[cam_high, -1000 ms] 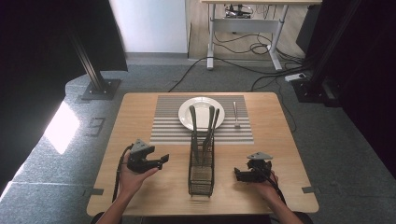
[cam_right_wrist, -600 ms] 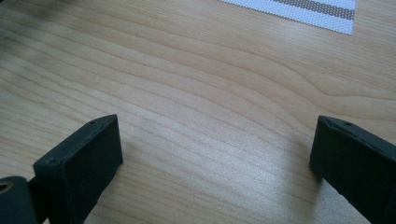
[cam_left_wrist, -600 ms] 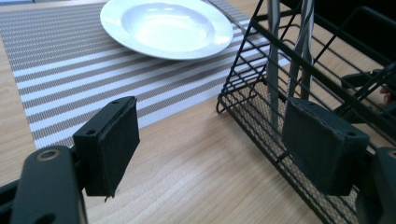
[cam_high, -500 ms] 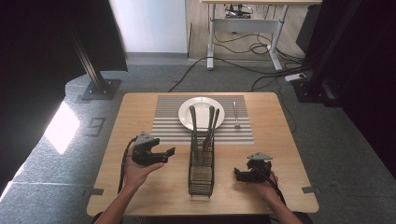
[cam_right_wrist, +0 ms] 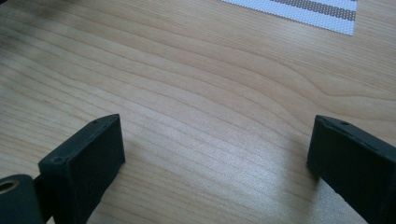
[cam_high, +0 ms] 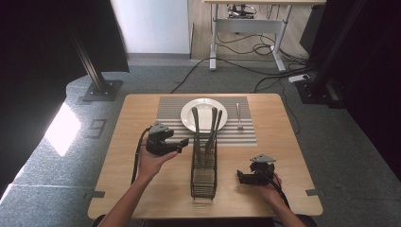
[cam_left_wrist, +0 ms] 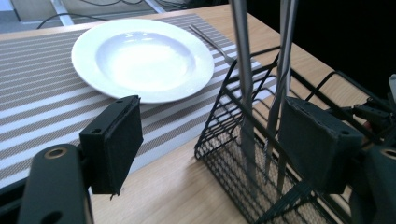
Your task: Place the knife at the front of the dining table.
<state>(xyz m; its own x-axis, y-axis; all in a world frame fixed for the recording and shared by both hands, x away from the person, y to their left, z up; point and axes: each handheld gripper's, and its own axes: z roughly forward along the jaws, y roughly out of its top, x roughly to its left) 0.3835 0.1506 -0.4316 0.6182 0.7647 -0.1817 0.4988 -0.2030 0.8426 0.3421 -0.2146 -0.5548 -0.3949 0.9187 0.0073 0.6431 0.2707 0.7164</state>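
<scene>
A: From above, what's on the bench [cam_high: 142, 113]?
B: One plate [cam_high: 204, 114] on a striped mat [cam_high: 168, 113], one rack [cam_high: 204, 163] with three utensils [cam_high: 196, 120], one fork [cam_high: 239, 116]. Grey carpet around.

A: Left gripper view?
B: Left claw [cam_left_wrist: 224, 140] gapes wide, just beside the rack [cam_left_wrist: 261, 154].

A: Right gripper view?
B: Right claw [cam_right_wrist: 215, 158] spread open, empty, over bare wood.
</scene>
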